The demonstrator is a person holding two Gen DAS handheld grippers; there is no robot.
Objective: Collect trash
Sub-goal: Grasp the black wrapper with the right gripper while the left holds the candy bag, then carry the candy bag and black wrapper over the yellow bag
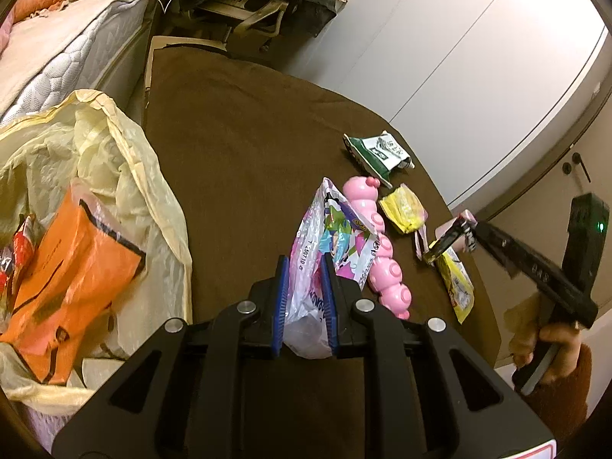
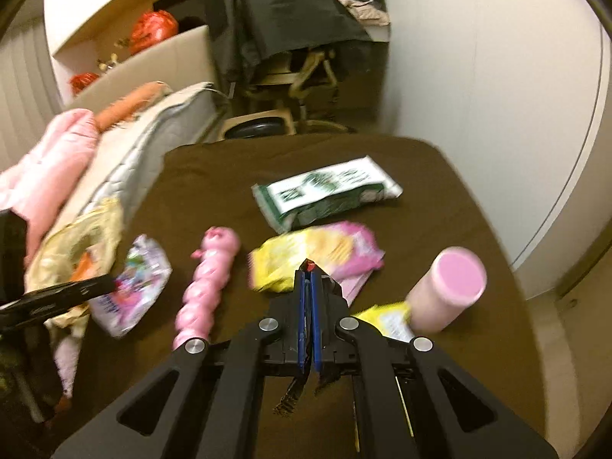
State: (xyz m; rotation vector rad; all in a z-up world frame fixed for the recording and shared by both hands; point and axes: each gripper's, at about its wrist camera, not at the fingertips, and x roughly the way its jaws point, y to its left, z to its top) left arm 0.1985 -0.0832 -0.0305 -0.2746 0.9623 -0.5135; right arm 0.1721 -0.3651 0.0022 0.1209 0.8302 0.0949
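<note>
Left gripper (image 1: 304,267) pinches a colourful printed snack bag (image 1: 329,241) between its blue pads, held over the brown-covered table (image 1: 244,145). At left sits the open yellowish trash bag (image 1: 126,160) with an orange wrapper (image 1: 72,267) inside. Right gripper (image 2: 308,271) jaws are nearly closed on a thin dark wrapper (image 2: 292,394) hanging below the pads. Still on the table: pink caterpillar toy (image 2: 206,287), green-white packet (image 2: 325,195), yellow-pink wrapper (image 2: 313,256), pink cylindrical bottle (image 2: 447,290) on its side at right.

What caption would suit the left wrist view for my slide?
Left gripper clamps a colourful wrapper beside the pink caterpillar toy, yellow trash bag open at left.
</note>
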